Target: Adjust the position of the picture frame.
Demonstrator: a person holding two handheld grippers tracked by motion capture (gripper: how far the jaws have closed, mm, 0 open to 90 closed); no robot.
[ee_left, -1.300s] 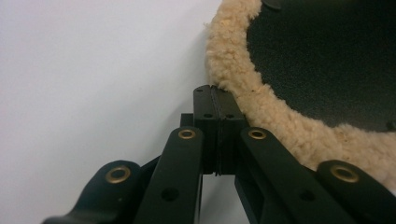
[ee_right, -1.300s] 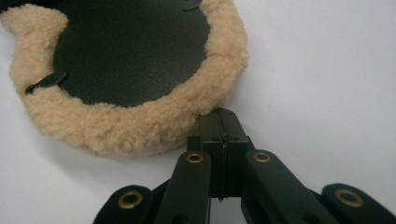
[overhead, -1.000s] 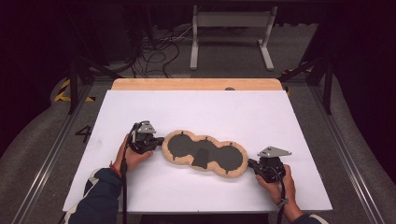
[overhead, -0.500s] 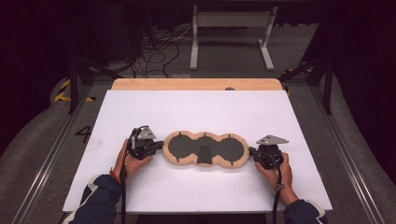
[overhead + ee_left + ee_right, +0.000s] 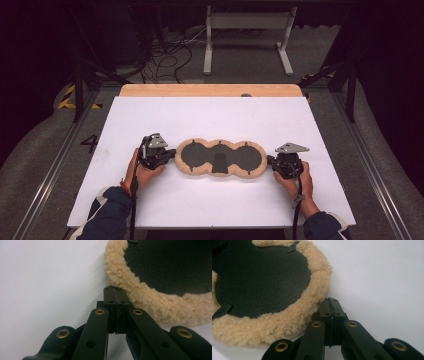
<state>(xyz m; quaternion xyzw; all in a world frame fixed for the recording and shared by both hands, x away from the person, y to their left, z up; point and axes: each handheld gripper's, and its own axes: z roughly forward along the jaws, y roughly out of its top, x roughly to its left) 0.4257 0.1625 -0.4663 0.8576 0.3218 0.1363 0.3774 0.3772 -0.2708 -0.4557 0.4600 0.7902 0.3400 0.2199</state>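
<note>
In the high view, a fleece-edged pad with three dark round panels lay flat on the white sheet that covered the bench, near the person's edge and roughly midway across. The left gripper sat at the pad's left end and the right gripper at its right end, each held low over the sheet by a hand in a dark sleeve, with the other hand behind the right one. Beyond the bench, cables lay on the floor beside a grey stand. In the left gripper view, the left gripper had its two black jaws clenched flat against each other with nothing between them, and their tips touched the woolly rim of the pad. In the right gripper view, the right gripper was likewise clenched on nothing, its tips just beside the fleece rim of the pad, whether touching I could not tell; small black tabs showed on the dark panel.
</note>
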